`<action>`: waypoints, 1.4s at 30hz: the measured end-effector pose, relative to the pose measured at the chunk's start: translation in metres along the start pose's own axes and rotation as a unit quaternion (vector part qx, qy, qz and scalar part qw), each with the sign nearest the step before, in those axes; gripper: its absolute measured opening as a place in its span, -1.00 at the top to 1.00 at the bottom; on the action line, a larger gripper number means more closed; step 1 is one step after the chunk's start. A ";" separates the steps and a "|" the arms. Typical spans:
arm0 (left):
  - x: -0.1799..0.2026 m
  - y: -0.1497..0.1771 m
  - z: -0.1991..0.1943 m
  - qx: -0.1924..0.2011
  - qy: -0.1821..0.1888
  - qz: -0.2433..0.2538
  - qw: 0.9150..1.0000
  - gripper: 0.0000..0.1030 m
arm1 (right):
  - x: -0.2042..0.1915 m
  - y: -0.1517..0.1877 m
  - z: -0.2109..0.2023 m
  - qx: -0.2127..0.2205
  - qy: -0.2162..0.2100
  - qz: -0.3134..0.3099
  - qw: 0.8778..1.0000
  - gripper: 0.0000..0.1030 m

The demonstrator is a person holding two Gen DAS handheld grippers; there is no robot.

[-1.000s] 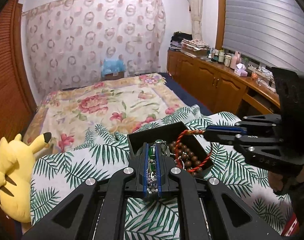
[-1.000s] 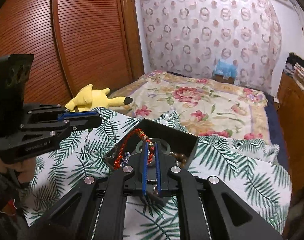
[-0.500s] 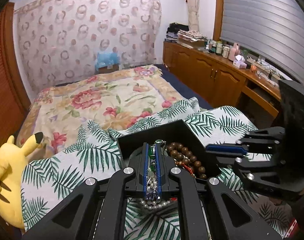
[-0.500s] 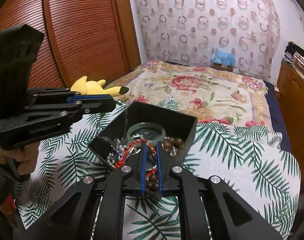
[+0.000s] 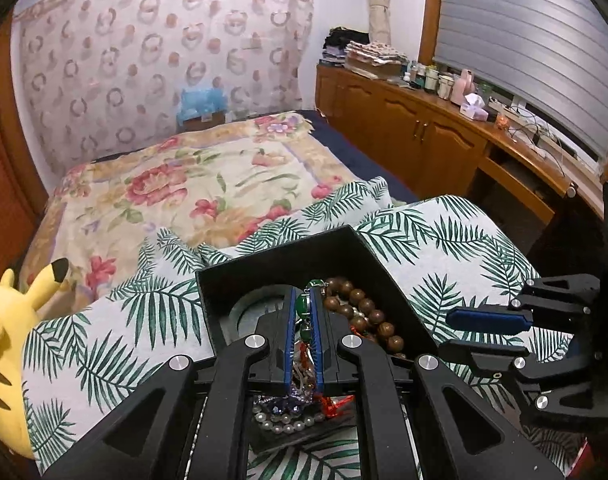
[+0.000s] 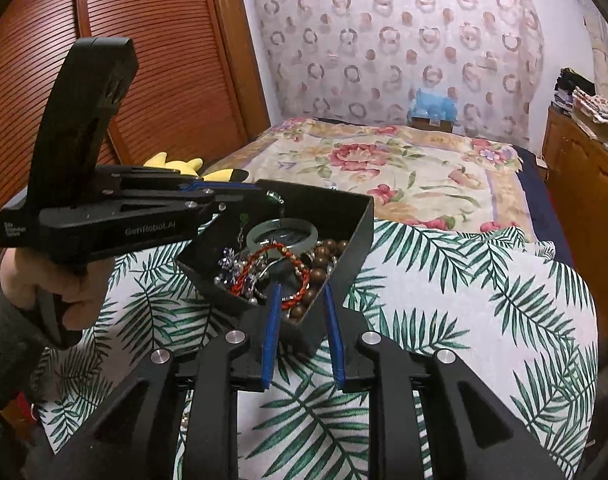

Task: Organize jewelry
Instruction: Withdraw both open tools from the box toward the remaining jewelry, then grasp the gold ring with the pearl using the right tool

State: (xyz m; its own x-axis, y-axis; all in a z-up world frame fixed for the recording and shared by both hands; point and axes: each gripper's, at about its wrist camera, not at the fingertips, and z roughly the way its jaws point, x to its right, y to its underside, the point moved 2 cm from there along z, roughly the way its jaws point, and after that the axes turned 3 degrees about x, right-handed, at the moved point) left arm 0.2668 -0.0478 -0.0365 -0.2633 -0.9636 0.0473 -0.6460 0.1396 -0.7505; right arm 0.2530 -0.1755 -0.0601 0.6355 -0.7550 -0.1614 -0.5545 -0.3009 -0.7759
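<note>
A black open box (image 5: 280,248) (image 6: 346,210) sits on the palm-leaf sheet and holds tangled jewelry. My left gripper (image 5: 302,294) (image 6: 256,194) is shut on a thin chain with green beads (image 5: 302,305) (image 6: 273,199), which dangles over the box. My right gripper (image 6: 303,288) (image 5: 448,332) stands at the box's near corner with its jaws opening and nothing pressed between the pads. The red cord bracelet (image 6: 292,258) lies in the box just ahead of its left finger. Brown wooden beads (image 5: 364,312) (image 6: 324,256), a pale jade bangle (image 6: 282,234) and a pearl strand (image 5: 284,426) also lie inside.
The palm-leaf sheet (image 6: 444,280) covers the near bed, with a floral blanket (image 5: 176,184) beyond. A yellow plush toy (image 5: 8,336) lies at the left edge. Wooden cabinets with bottles (image 5: 424,140) line the right, and a slatted wardrobe (image 6: 144,60) the left.
My right gripper came down with the red cord bracelet, which now lies in the box, and its jaws have parted. My left gripper sank closer over the box, still gripping the chain.
</note>
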 end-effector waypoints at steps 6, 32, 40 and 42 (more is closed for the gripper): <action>0.002 0.002 -0.010 0.003 0.000 -0.002 1.000 0.26 | -0.002 0.006 -0.004 -0.002 0.004 0.002 1.000 0.54; -0.018 0.066 -0.067 -0.001 -0.030 -0.032 0.999 -0.73 | -0.034 0.042 -0.019 -0.023 -0.004 -0.019 1.000 0.13; -0.019 0.098 -0.070 -0.026 -0.030 -0.035 0.999 -0.73 | -0.058 0.069 -0.002 -0.066 -0.027 -0.037 0.997 0.13; -0.019 0.103 -0.070 -0.029 -0.028 -0.037 0.998 -0.73 | -0.065 0.071 0.000 -0.072 -0.031 -0.049 0.996 0.13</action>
State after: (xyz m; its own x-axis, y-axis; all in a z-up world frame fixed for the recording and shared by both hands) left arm 0.1551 0.0011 -0.0685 -0.1733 -0.9828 0.0637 -0.7034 0.0783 -0.7065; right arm 0.1721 -0.1473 -0.1047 0.7197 -0.6818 -0.1312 -0.5572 -0.4545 -0.6950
